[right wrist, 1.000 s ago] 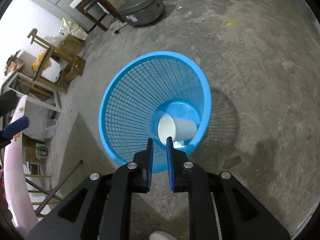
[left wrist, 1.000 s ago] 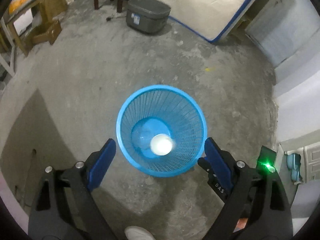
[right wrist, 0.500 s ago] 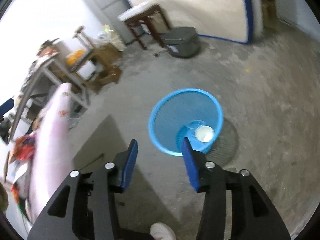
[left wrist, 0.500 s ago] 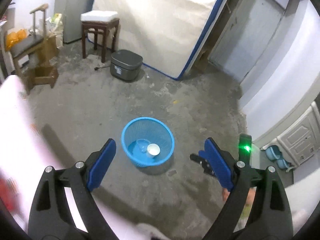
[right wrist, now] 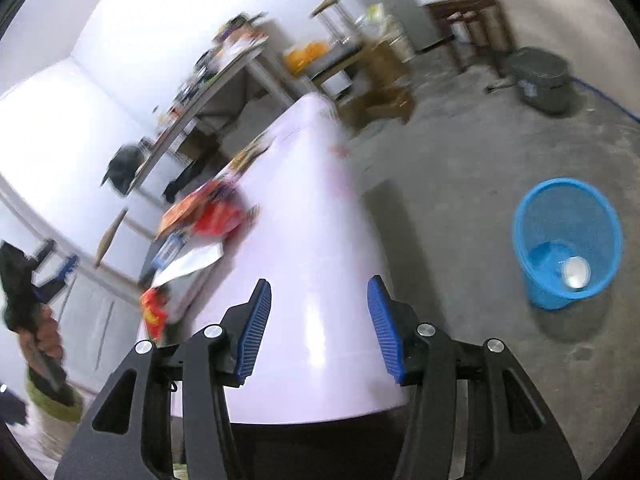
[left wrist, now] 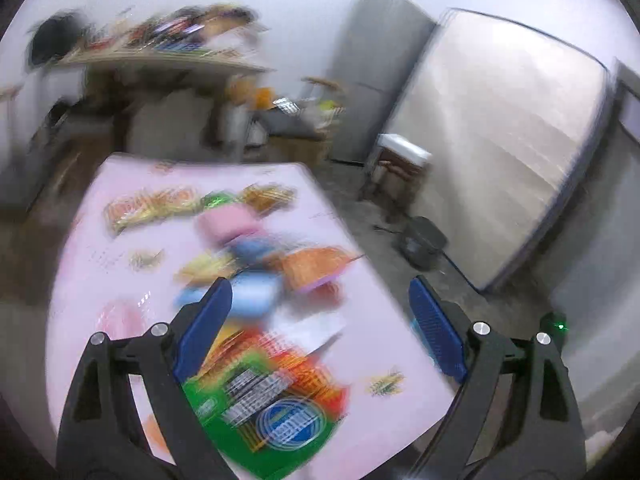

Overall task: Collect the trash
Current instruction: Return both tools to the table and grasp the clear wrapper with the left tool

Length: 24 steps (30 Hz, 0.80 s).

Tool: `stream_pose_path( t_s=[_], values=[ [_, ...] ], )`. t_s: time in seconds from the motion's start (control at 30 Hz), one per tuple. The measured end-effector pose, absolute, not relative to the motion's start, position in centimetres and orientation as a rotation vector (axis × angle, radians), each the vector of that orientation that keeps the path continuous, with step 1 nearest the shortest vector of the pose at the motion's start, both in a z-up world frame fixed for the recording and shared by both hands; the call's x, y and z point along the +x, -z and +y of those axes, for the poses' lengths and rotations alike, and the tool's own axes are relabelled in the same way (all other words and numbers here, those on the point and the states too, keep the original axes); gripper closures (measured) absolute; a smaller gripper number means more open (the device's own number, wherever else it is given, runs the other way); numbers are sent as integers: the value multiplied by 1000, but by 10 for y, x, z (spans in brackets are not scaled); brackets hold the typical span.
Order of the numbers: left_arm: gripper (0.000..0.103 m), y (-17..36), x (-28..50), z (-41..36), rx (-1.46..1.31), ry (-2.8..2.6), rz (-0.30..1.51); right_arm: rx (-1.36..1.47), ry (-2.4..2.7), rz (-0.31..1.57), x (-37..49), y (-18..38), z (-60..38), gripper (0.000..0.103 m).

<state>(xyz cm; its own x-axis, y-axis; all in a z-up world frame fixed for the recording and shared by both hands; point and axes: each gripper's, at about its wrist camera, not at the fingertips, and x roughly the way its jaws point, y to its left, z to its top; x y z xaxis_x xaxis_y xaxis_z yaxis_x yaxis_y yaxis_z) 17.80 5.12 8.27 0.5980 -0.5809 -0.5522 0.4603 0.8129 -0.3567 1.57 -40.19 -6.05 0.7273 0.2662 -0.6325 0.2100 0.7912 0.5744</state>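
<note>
Left tongs (left wrist: 320,316) wide apart, nothing between the blue pads, hanging over the pink desk (left wrist: 120,264). Right tongs (right wrist: 318,322) also spread wide and empty, above the bare near end of the same desk (right wrist: 320,240).

Left wrist view is heavily motion-blurred. Trash is scattered over the desk: a green and red snack packet (left wrist: 272,396) lies closest, just ahead of and below the left tongs. Beyond it sit an orange wrapper (left wrist: 316,266), a pink item (left wrist: 230,220), something blue (left wrist: 252,288) and a yellow and red packet (left wrist: 152,206); can't make out the exact kinds. A white sheet (left wrist: 308,330) lies between the green packet and the orange one.

From the right wrist view, the trash pile (right wrist: 208,216) sits on the far left part of the desk, well apart from the right tongs.

Blue mesh basket (right wrist: 566,240) stands upright on the concrete floor (right wrist: 460,168), to the right of the desk and apart from it. A white cup (right wrist: 575,273) lies at the bottom, with some clear plastic item beside it, too small to tell what.

Background: grey case (right wrist: 540,78) on the floor, wooden stool (right wrist: 464,12), mattress (left wrist: 504,136) leaning against the wall, cluttered shelf table (left wrist: 160,56).
</note>
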Motion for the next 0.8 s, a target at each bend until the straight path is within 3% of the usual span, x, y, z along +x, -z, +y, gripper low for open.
stream_pose_path(
  t_s=[0.27,0.5,0.8],
  values=[
    [30,11,203,124,-125,343,828,592,-146,887,65,60,-339,54],
    [31,68,270,142,-138,233,967,564,-159,934,89,60,-310,54],
    [33,106,311,117,105,86,1031,541,-154,964,111,61,-281,54]
  ],
)
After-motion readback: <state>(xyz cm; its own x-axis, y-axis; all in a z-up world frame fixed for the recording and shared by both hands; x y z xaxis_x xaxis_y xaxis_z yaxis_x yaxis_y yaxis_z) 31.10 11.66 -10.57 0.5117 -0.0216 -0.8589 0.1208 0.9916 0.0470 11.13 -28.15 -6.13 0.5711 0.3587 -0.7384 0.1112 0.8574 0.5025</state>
